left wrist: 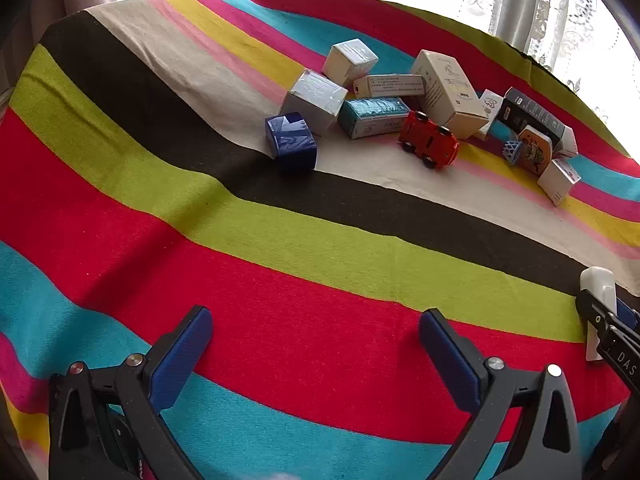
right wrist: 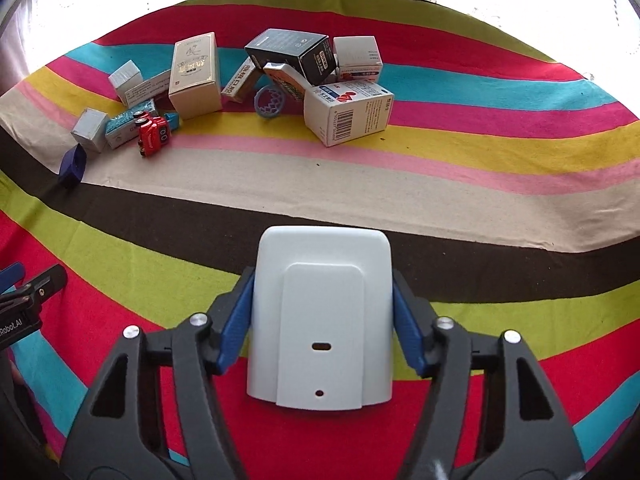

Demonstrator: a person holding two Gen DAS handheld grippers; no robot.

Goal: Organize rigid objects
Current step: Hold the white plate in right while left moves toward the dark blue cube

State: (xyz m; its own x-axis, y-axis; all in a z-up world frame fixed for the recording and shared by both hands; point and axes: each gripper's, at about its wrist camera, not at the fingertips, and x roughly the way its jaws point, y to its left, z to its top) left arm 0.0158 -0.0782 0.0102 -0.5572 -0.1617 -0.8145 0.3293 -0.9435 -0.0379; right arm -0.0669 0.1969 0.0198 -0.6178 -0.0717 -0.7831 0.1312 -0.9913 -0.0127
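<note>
White, smooth and hard, the rounded plastic housing (right wrist: 320, 320) sits between the blue pads of your right gripper (right wrist: 322, 320), which press its two long sides; it hangs near you above the red and lime bands of the striped woven cloth (right wrist: 480, 184), well apart from the heap. Your left gripper (left wrist: 316, 344) stands fully spread over the red band with nothing between its fingers.

Judging by the task, you are carrying this piece to a spot of its own. The shell is slick and tapers toward the rounded end, so keep the squeeze even and the piece level, and lower it until it rests on the cloth before you let go. The bare near stripes look a better spot than the crowded far ones.

Only the right wrist view shows the grip itself, the slot and small hole in the raised back panel, and the barcode on the white medicine carton (right wrist: 346, 114). From the left wrist view you get just a sliver of the housing at the right edge, but it shows the red toy car (left wrist: 429, 139) and the dark blue box (left wrist: 291, 140) lying apart from each other.
</note>
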